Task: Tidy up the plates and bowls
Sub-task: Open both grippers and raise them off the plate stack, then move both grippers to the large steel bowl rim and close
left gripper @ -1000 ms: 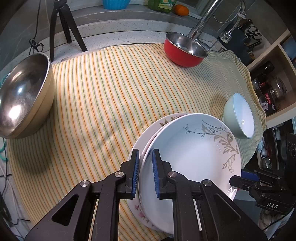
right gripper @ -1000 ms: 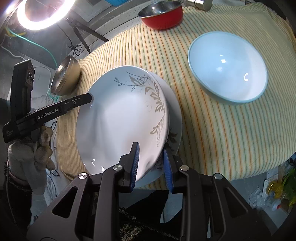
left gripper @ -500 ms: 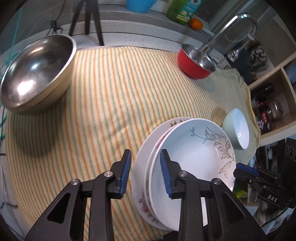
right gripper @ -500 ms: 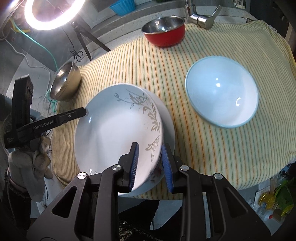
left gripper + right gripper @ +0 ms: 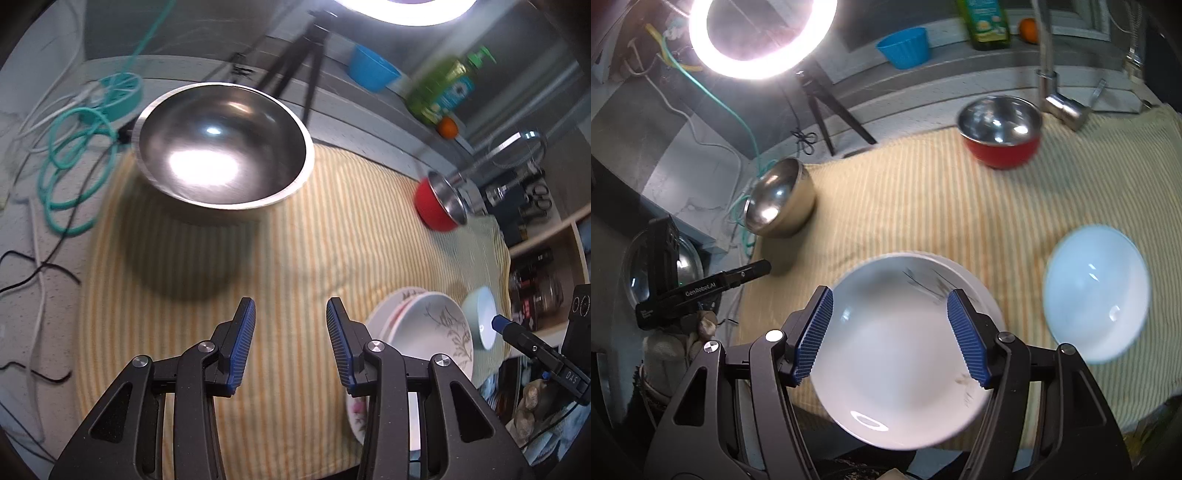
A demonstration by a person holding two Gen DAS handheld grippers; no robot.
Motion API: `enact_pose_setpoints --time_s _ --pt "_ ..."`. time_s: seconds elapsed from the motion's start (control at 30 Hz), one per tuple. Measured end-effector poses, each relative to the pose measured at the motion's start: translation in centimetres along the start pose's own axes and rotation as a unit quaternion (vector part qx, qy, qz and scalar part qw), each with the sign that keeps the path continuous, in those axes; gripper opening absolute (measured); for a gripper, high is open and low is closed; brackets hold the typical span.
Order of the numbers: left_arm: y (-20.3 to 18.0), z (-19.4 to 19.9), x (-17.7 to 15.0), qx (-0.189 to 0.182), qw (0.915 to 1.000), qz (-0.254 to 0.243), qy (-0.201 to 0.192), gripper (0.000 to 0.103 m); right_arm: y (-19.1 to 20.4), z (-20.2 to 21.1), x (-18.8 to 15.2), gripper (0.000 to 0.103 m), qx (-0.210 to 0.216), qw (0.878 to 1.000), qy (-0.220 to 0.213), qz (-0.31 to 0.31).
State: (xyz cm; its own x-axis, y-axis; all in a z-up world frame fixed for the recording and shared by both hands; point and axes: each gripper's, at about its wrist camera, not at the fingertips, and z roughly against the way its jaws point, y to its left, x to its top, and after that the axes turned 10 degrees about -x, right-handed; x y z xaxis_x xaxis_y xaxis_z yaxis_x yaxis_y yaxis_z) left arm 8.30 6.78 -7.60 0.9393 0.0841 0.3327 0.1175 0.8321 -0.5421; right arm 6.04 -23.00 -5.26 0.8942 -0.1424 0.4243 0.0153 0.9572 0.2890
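Striped cloth [image 5: 295, 258]: covering the tabletop and carrying every piece, probably serving as padding under the crockery. Large steel bowl [image 5: 221, 144]: sitting upright at the cloth's far left corner, well apart from the rest, apparently waiting to be sorted. Plate stack [image 5: 897, 350]: lying near the cloth's front edge, a leaf-patterned plate [image 5: 443, 332] resting on top of a floral-rimmed plate [image 5: 360, 413], so the plates are already being gathered into one pile. Pale blue bowl [image 5: 1097, 291]: standing just beside the stack on its right, not touching it as far as the blur allows. Red bowl with steel lining [image 5: 1001, 136]: sitting at the far edge of the cloth close to a tap [image 5: 1049, 74], well apart from the other bowls. Left hand-held gripper [image 5: 291, 343]: hanging over bare cloth to the left of the stack, jaws parted with nothing between them, pointing toward the large steel bowl, judged the likely next piece. Right hand-held gripper [image 5: 890, 339]: hovering above the near side of the stack, jaws opening wide, the pads clear of the rim and pressing on nothing, so the top plate is lying free on the pile. Remaining work, as a judgement: the three bowls are standing scattered and are awaiting grouping or nesting; the motion blur is hiding fine contact detail.
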Motion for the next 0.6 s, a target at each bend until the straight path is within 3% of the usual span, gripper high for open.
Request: enact_pose_setpoints --time_s 0.27,0.6 --pt "4.8 3.1 2.7 0.017 0.9981 0.038 -0.044 0.038 4.2 -2.7 3.6 0.067 0.044 0.999 0.005 0.024" --pt "9.0 4.2 6.1 -0.011 0.9945 0.082 -0.064 0.038 8.5 -8.1 7.4 0.067 0.086 0.995 0.039 0.02"
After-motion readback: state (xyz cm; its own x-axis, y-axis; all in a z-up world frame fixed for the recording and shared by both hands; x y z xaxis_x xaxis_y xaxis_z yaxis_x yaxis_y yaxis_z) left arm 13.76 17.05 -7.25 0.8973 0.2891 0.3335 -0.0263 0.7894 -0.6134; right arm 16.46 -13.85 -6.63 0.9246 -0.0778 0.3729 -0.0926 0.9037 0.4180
